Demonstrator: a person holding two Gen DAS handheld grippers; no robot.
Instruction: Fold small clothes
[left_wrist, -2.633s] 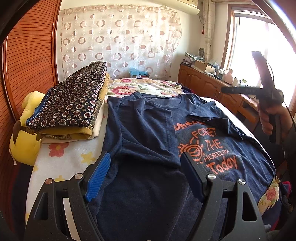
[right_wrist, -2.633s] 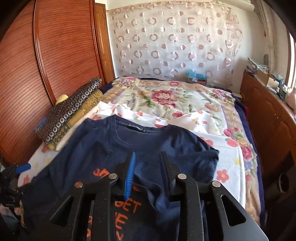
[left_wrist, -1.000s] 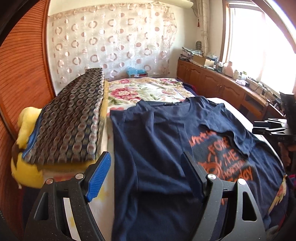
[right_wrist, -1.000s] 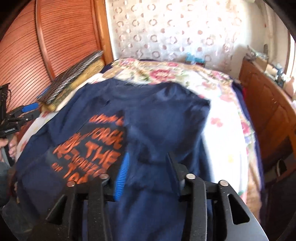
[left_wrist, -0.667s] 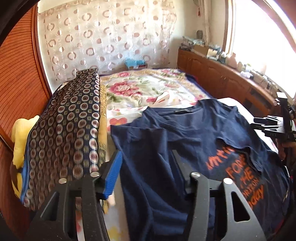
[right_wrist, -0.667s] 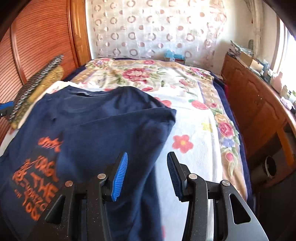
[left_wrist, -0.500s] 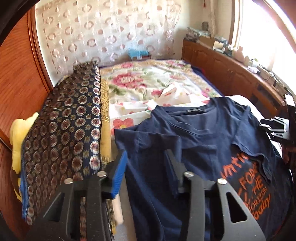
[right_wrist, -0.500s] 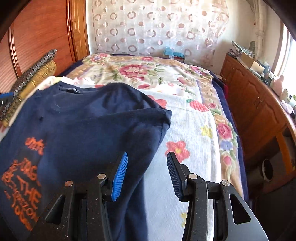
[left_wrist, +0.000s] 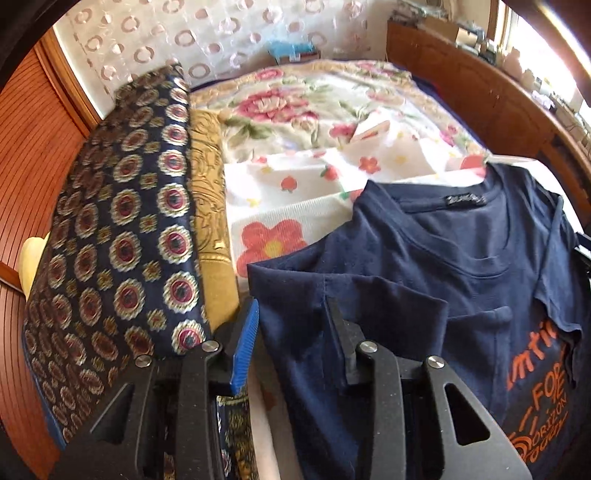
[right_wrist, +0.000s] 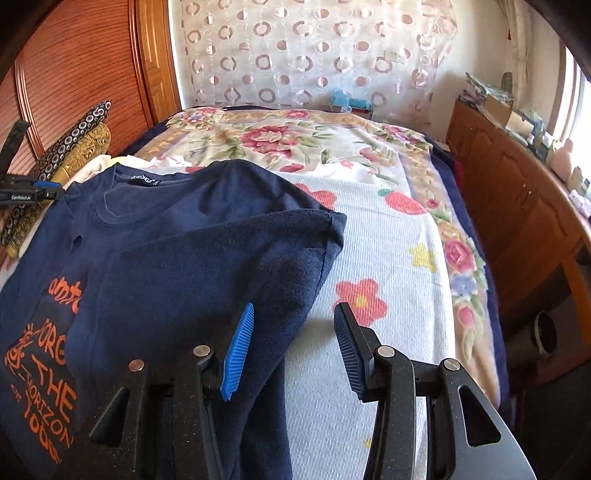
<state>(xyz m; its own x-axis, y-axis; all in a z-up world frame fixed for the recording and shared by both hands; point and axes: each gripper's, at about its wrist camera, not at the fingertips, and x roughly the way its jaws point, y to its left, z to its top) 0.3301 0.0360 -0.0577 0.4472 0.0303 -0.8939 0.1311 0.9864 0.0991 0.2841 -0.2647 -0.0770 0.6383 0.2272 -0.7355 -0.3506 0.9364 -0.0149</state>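
A navy T-shirt (left_wrist: 461, 258) with orange lettering lies front up on the bed, its left side folded inward. My left gripper (left_wrist: 291, 306) points steeply down over the shirt's folded left shoulder corner. Its jaws stand narrowly apart with flat fabric between the pads and no pinch showing. In the right wrist view the same T-shirt (right_wrist: 184, 240) has its right sleeve spread out. My right gripper (right_wrist: 295, 308) is open just past that sleeve's outer edge, over dark cloth and white blanket. The left gripper (right_wrist: 26, 194) shows at the far left of that view.
A stack of folded patterned cushions (left_wrist: 129, 221) lies close along the shirt's left side, with a yellow plush (left_wrist: 31, 254) behind it. A floral bedspread (right_wrist: 295, 140) covers the far half of the bed. A wooden cabinet (right_wrist: 517, 203) runs along the right, and ribbed wood panelling (right_wrist: 74, 74) along the left.
My left gripper narrowed its jaws, tipped downward and moved up to the shirt's left shoulder corner. My right gripper swung to the right sleeve's edge, then stayed there.
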